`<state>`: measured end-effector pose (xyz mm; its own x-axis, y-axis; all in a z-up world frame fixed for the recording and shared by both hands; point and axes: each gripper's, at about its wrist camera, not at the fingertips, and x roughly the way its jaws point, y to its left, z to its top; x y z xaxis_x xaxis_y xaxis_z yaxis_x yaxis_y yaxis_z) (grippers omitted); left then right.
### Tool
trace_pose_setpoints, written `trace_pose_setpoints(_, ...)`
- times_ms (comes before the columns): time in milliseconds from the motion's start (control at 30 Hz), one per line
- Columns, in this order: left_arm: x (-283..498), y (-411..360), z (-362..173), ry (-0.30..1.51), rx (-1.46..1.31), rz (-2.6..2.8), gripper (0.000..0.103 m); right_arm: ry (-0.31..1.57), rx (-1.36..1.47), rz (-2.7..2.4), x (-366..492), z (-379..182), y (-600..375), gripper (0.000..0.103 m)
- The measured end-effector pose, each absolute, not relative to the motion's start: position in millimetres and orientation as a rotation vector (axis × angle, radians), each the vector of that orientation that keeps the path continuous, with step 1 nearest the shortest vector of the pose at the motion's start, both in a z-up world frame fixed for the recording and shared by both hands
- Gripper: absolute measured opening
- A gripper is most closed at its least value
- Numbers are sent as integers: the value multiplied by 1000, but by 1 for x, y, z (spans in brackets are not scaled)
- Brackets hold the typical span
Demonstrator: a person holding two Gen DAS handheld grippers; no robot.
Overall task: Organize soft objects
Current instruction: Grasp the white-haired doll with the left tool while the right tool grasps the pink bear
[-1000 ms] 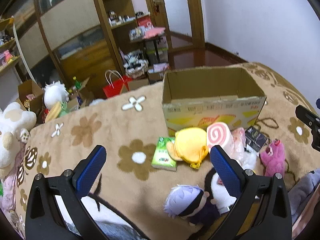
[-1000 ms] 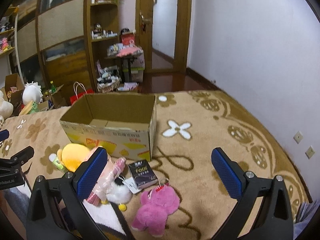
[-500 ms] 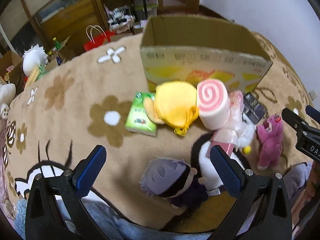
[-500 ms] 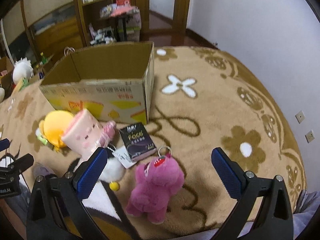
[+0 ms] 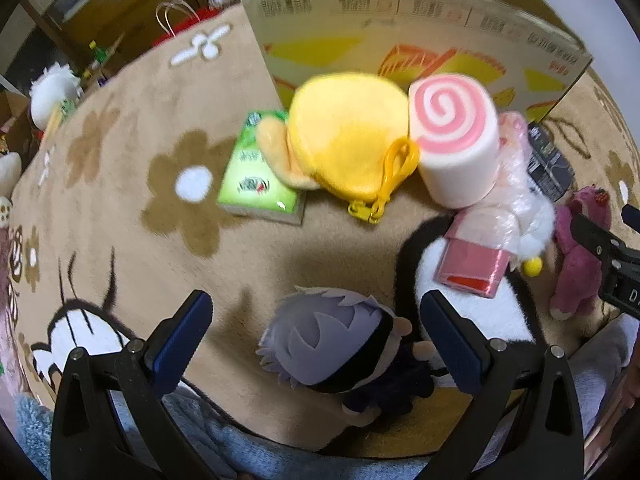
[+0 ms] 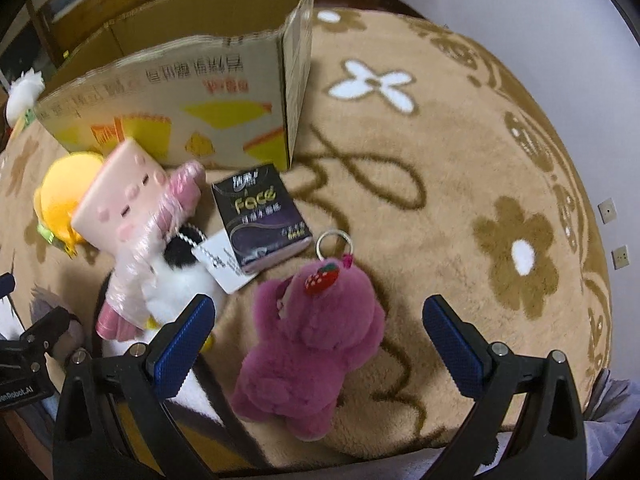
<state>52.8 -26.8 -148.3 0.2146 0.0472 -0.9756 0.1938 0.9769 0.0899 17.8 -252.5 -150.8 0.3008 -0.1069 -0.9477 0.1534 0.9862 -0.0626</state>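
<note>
Both tools gape wide and empty: the left gripper (image 5: 314, 336) brackets the grey-haired doll (image 5: 336, 344) at 6 o'clock, the right gripper (image 6: 318, 338) the pink bear (image 6: 316, 344), apparently choosing first picks. Toward 12 o'clock the open box (image 6: 224, 92) waits, other toys heaped against it.

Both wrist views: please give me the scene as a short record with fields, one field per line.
surface: patterned brown rug
container: open cardboard box, upright
left gripper: open, above grey-haired doll
right gripper: open, above pink bear plush
near box: yellow plush, swirl roll plush, green tissue pack, dark tissue pack
</note>
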Motion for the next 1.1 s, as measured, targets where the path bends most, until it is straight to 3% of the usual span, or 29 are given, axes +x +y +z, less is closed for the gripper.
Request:
trace_pose_setpoints(300,53,-35,-169,1403,241,-79,102,1358,40,-156,23,-174,-251,103)
trace_pose_setpoints(367,51,-41,-175,1421,262,-76,102,1375,38,-152,24,-179,-250,98)
trace_pose_setpoints(500,47,-52,-179,1455,276,-131,90,1397,27,-159,21,-182,-246,94)
trace_pose_setpoints(567,47,-55,-178,1446,290,-137,86,1403,29,-160,19,-183,-246,82)
trace_pose_setpoints(633,48,-55,-178,1438,309,-110,69,1399,18,-175,17,-185,-248,76)
trace_pose_setpoints(833,51,-50,-172,1421,274,-104,65,1358,44,-153,12,-177,-254,71)
trace_pose_setpoints(1100,36,-54,-134,1253,277,-128,65,1183,52,-157,7,-134,-259,71)
